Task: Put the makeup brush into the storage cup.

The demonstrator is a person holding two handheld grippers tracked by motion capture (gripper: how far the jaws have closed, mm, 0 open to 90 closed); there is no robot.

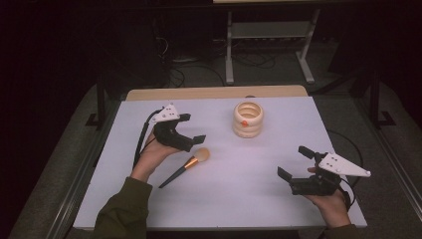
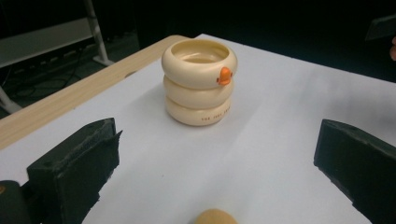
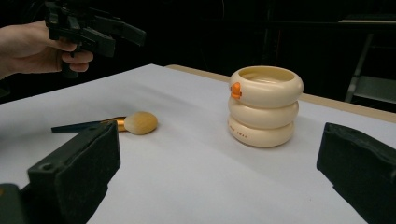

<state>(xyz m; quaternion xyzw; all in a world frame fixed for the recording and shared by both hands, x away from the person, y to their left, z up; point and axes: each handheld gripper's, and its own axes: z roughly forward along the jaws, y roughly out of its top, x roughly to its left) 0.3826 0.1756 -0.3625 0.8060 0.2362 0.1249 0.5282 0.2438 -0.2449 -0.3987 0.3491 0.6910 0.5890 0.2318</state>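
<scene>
**Makeup brush lies just under the left fingers, holder stands ahead**

The left gripper [image 1: 185, 130] hovers with its fingers spread wide and holding nothing. The makeup brush [image 1: 185, 166] lies flat on the white surface [image 1: 239, 189] just below and slightly beside those fingers; its rounded bristle head shows at the bottom edge of the left gripper view [image 2: 214, 217], between the two fingers. The right gripper [image 1: 294, 164] is likewise wide open and empty, well apart from the brush.

The brush looks light: a slim, dark, stiff handle, a coppery metal collar, and a soft, fluffy, tan dome of bristles. The bristles would squash and give no firm hold, so the handle or collar seems the better place to pinch, across its narrow width. Lying flat, it may roll or slide on the smooth surface.

Ahead of both pairs of fingers stands the cream holder [image 1: 248, 119], three stacked glossy rings with an open top and a small orange beak [image 3: 236, 90]. It looks like hard, smooth plastic, and probably light enough to tip if knocked.
</scene>
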